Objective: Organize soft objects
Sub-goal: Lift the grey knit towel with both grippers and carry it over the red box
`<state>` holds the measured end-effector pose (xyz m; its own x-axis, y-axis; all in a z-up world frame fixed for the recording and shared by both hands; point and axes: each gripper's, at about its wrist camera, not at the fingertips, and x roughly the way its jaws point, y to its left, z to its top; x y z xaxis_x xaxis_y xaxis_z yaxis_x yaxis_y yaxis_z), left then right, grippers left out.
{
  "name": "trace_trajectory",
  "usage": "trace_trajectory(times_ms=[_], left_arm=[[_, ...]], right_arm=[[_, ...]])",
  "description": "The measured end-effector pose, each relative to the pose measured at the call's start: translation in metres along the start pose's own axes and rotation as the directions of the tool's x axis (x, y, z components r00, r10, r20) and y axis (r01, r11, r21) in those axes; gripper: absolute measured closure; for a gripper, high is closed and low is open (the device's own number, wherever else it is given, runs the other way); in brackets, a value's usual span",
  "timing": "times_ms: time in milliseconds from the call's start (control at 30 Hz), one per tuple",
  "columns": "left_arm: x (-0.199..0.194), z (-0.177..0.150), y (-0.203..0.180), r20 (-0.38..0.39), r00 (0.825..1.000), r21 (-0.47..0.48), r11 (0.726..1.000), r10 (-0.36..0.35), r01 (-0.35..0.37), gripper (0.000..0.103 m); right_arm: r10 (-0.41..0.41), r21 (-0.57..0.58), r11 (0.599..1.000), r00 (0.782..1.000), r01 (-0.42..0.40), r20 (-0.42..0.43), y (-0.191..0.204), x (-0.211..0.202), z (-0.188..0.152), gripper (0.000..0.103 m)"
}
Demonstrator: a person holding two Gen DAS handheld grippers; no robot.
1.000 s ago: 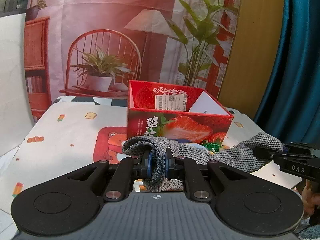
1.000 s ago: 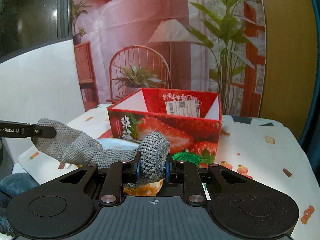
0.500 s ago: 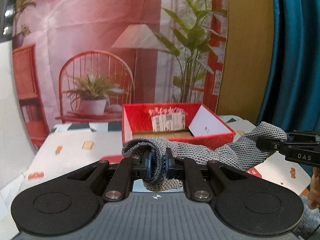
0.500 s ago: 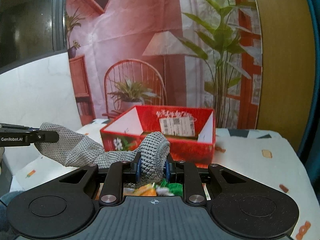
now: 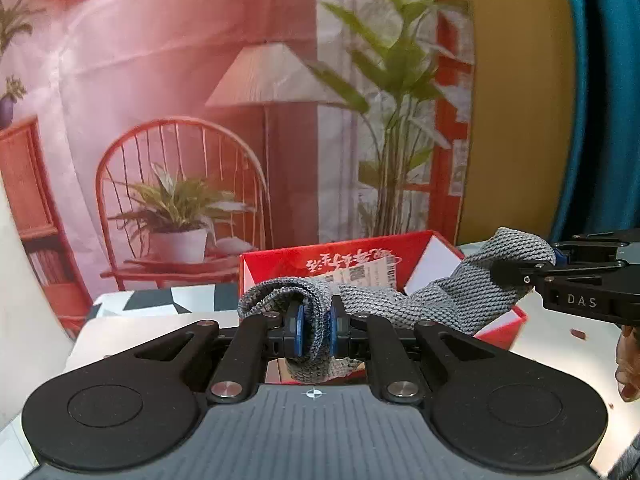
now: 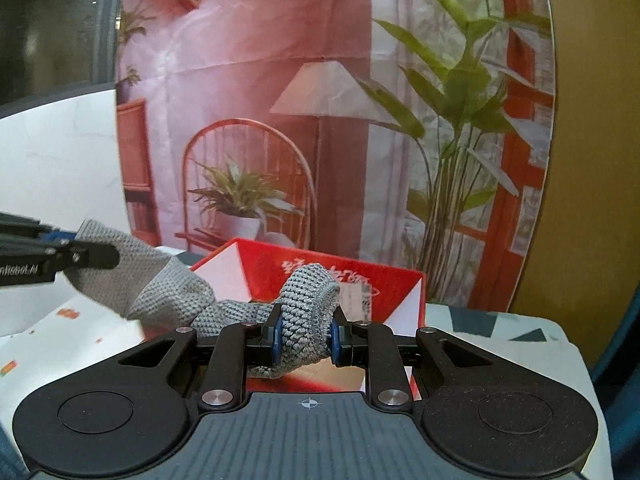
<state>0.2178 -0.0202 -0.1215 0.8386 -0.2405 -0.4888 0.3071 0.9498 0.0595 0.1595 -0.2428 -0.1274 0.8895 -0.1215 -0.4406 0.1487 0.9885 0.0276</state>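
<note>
A grey knitted cloth (image 5: 436, 300) hangs stretched between my two grippers, in the air just in front of and above a red strawberry-print box (image 5: 360, 256). My left gripper (image 5: 315, 334) is shut on one end of the cloth. My right gripper (image 6: 303, 336) is shut on the other end (image 6: 308, 300). Each gripper shows in the other's view: the right one at the right edge (image 5: 584, 284), the left one at the left edge (image 6: 48, 260). The box (image 6: 396, 280) is open at the top, with a white label inside; its floor is hidden.
The box stands on a white table cover (image 6: 500, 328) with small printed pictures. Behind it hangs a printed backdrop (image 5: 200, 100) of a chair, lamp and plants. A blue curtain (image 5: 600, 100) is at the right, a white wall panel (image 6: 52, 152) at the left.
Both grippers have risen with the cloth and come closer to the box. The box's strawberry front has dropped out of sight and its open top is nearer.
</note>
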Motion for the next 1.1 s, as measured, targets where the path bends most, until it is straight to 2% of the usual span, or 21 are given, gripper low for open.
trace_trajectory(times_ms=[200,500,967,1100], left_arm=[[0.047,0.009,0.009,-0.065,0.998,-0.046,0.999,-0.008,0.005,0.090],[0.096,0.007,0.005,-0.157,0.987,-0.034,0.999,-0.028,0.023,0.090],[0.146,-0.001,0.009,-0.277,0.958,-0.049,0.997,-0.066,0.054,0.090],[0.154,-0.005,0.008,-0.304,0.950,-0.040,0.997,-0.069,0.059,0.090]], right_arm=[[-0.032,0.017,0.999,0.998,0.033,-0.050,-0.018,0.047,0.006,0.083],[-0.054,0.030,0.998,0.990,0.058,-0.132,-0.039,0.096,-0.003,0.083],[-0.002,0.139,0.989,0.960,0.043,-0.281,-0.055,0.153,-0.020,0.083],[0.009,0.116,0.993,0.950,0.029,-0.311,-0.050,0.163,-0.022,0.083]])
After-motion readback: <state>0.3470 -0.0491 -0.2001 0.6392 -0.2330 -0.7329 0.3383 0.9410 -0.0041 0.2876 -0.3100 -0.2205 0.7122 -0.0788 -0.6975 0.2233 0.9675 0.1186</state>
